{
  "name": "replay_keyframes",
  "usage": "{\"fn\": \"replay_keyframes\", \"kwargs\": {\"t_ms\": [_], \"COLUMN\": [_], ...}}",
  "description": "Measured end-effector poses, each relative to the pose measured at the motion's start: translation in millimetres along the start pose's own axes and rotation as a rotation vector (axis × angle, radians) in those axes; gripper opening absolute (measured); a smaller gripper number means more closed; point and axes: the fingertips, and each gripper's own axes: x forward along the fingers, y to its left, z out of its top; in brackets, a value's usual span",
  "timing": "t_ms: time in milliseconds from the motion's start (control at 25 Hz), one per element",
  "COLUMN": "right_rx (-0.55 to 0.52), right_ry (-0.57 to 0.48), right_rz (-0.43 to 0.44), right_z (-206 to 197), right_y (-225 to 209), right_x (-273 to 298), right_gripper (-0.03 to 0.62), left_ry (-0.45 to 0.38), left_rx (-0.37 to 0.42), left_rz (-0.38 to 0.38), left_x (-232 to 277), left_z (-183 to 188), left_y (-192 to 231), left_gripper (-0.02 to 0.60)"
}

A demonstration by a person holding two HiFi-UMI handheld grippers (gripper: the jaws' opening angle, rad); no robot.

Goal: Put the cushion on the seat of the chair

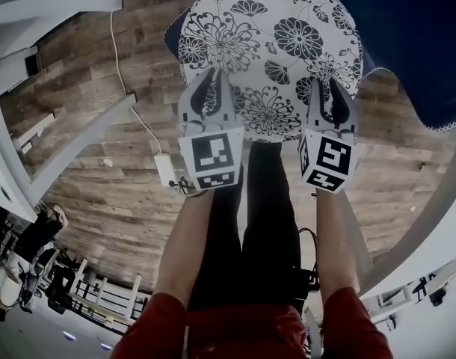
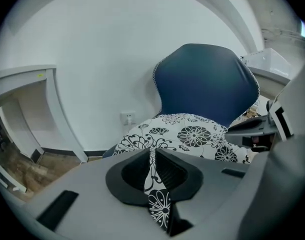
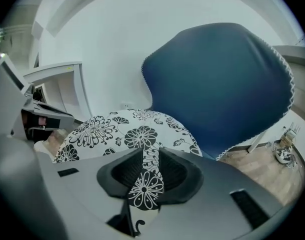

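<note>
A round white cushion point(image 1: 269, 47) with black flower print lies over the dark blue chair point(image 1: 407, 43), whose seat peeks out at its left edge. My left gripper point(image 1: 213, 88) is shut on the cushion's near left rim, my right gripper point(image 1: 329, 96) on its near right rim. In the left gripper view a fold of the cushion point(image 2: 192, 134) is pinched between the jaws, with the blue chair back point(image 2: 207, 81) behind it. In the right gripper view the cushion point(image 3: 127, 134) is pinched likewise, beside the chair back point(image 3: 222, 89).
A wooden floor point(image 1: 108, 163) lies below, with a white cable and adapter point(image 1: 165, 168) at my left. White desk parts point(image 1: 56, 6) stand at the left, a white frame point(image 1: 430, 230) at the right. A wall socket point(image 2: 127, 117) sits on the white wall.
</note>
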Motion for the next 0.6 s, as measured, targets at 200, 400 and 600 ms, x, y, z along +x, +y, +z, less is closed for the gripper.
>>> {"fn": "replay_keyframes", "kwargs": {"t_ms": [200,400,600], "right_rx": [0.001,0.003,0.015], "right_ry": [-0.059,-0.135,-0.229], "right_rz": [-0.01,-0.014,-0.027], "right_z": [38.0,87.9,148.3], "right_y": [-0.4,-0.1,-2.5], "right_x": [-22.4,-54.8,-98.0], "right_gripper": [0.106,0.106,0.106], "left_ry": [-0.065,-0.155,-0.248], "left_rx": [0.001,0.008,0.013], "left_rz": [0.002,-0.003,-0.012], "left_x": [-24.3,-57.1,-98.9], "left_z": [39.4,93.0,152.1], "left_y": [3.3,2.3,-0.3], "left_gripper": [0.032,0.032,0.032]}}
